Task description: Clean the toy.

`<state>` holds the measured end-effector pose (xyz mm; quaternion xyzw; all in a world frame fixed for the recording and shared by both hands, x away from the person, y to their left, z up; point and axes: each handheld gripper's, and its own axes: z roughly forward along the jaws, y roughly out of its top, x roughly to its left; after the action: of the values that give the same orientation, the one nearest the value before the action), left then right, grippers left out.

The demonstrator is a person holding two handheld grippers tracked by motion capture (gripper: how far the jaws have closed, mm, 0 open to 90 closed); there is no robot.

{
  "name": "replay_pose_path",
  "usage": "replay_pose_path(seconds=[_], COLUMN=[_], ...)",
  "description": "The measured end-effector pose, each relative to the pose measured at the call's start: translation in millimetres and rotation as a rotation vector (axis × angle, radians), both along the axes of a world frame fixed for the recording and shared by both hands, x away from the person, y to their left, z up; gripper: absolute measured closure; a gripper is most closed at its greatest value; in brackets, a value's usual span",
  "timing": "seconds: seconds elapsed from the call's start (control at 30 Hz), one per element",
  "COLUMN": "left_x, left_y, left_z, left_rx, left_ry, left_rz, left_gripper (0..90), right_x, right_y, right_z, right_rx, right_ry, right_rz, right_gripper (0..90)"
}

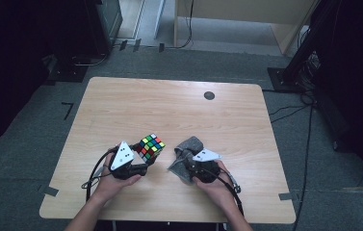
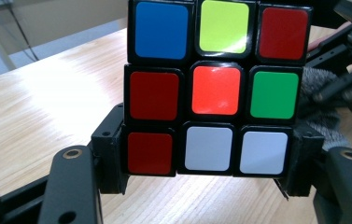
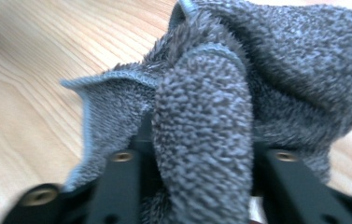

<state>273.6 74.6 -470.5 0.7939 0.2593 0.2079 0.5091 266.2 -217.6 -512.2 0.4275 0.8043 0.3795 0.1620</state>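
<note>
The left hand-held gripper (image 1: pixel 146 162) clamps the cube (image 1: pixel 151 147); the right hand-held gripper (image 1: pixel 185 159), lower centre, pinches the grey cloth (image 1: pixel 188 147). Wiping seems next: bring the cloth onto a cube face.

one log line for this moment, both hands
left hand-held gripper: shut on puzzle cube | right hand-held gripper: shut on grey cloth | both over table

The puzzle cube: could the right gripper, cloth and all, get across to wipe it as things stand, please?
Probably yes. The right gripper is shut on the grey cloth, and only bare table separates it from the puzzle cube, which the left gripper holds with its sides exposed.
</note>
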Motion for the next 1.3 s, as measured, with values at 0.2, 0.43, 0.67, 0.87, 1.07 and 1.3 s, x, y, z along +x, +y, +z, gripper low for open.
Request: replay_pose_path(seconds=[0.2,0.43,0.67,0.87,1.07,1.3], left_x=[0.1,-11.2,-21.4,-20.0,-20.6,-31.7], left_y=[-3.4,-34.9,-55.9,-55.5,-41.1,-34.4], left_z=[-2.3,-3.0,2.3,-0.1,5.7,11.5], left_rx=[0.025,0.208,0.304,0.307,0.166,0.077], left_ry=[0.025,0.057,0.116,0.122,0.077,-0.028], left_rz=[-0.038,-0.064,-0.051,-0.058,-0.151,-0.238], left_gripper=[34.2,34.2,34.3,34.4,34.4,34.4], right_x=[-15.2,-47.6,-61.8,-55.5,-43.8,-42.8], right_y=[-8.3,25.0,55.9,45.2,13.1,18.5], right_z=[37.6,76.5,67.0,68.2,73.7,69.7], right_rx=[0.225,0.258,0.033,0.049,0.254,0.242], right_ry=[-0.188,-0.356,-0.431,-0.408,-0.366,-0.356], right_rz=[0.036,0.177,0.174,0.079,-0.012,0.021], right_gripper=[77.2,75.7,74.6,75.2,75.3,75.0])
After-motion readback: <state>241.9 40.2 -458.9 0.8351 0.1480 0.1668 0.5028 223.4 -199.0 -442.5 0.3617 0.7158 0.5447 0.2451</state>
